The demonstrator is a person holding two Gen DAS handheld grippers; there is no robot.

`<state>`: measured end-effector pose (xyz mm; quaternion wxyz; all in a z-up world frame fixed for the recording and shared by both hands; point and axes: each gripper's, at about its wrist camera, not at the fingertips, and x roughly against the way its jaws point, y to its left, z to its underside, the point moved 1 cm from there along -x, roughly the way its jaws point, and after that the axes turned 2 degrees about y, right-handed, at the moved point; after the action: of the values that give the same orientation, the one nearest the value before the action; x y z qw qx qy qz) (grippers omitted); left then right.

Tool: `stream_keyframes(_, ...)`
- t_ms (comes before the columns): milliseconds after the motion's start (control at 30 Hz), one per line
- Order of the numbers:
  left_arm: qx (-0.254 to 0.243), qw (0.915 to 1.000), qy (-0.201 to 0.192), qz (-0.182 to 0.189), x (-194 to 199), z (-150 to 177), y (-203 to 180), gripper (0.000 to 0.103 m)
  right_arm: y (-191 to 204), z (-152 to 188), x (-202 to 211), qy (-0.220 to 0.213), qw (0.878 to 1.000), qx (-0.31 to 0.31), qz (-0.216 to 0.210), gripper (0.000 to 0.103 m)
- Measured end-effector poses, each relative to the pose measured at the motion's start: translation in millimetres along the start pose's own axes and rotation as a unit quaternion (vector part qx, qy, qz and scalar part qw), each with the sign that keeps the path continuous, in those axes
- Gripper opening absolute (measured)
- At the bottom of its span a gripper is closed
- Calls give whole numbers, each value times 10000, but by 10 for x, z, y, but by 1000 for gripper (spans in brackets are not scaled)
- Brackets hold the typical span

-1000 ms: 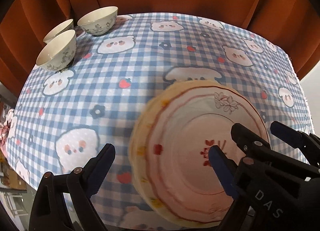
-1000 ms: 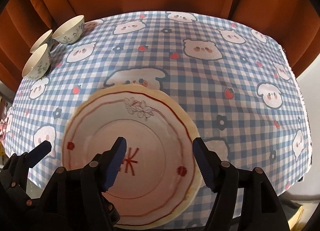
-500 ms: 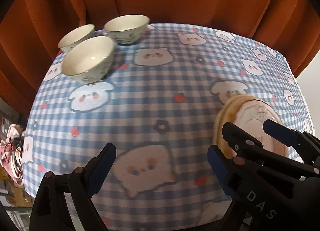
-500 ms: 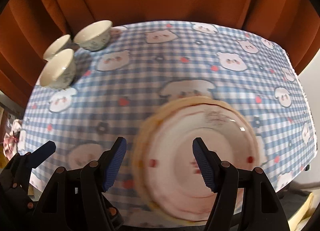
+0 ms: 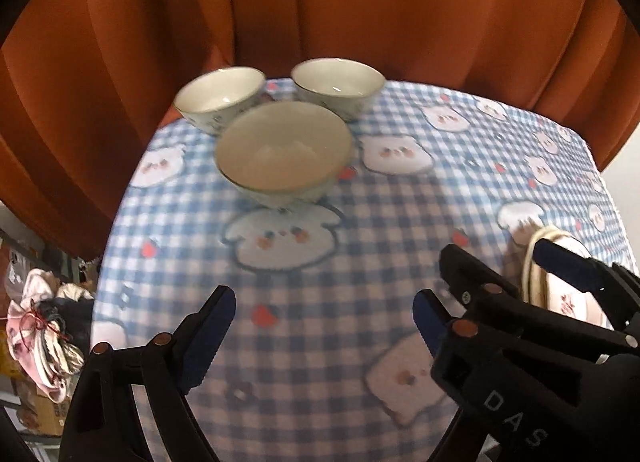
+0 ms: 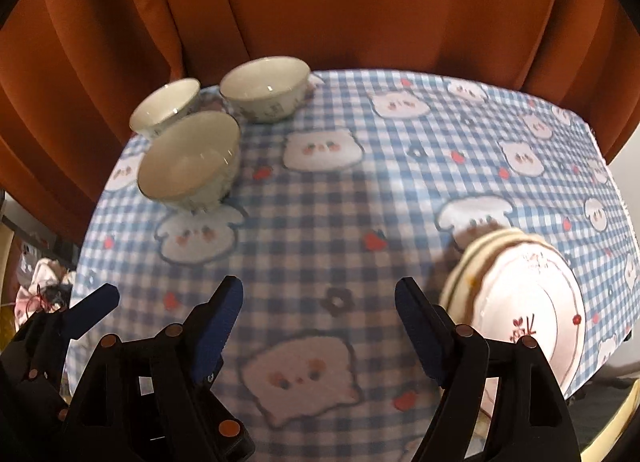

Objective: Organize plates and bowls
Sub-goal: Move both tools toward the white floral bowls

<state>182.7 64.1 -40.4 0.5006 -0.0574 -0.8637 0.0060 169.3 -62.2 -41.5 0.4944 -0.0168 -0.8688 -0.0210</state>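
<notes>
Bowls [image 5: 284, 153] — three, pale with blue-patterned sides — cluster on the checked tabletop [image 5: 360, 262]; stacked plates [image 6: 520, 302] sit apart. Both grippers' fingers spread, the right gripper [image 6: 320, 326] just widened, nothing between.

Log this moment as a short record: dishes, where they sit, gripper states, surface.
bowls: three bowls, upright, clustered at the table's far left corner
plates: stack of plates near the right edge
left gripper: open, nothing between the jaws
right gripper: open, nothing between the jaws, which have just been opening
surface: checked tablecloth with bear print
backdrop: orange curtain
</notes>
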Motion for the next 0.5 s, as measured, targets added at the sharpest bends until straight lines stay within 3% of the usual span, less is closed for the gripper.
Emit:
stream_keyframes(167, 83, 9999, -106, -14, -69, -205, 241, 88, 229, -214, -66, -157, 9998, -3, 147, 81)
stream_keyframes(500, 223, 9982, -384, -391, -310, -715, 533, 81, 493, -721, -311, -443, 9987, 25, -263, 78)
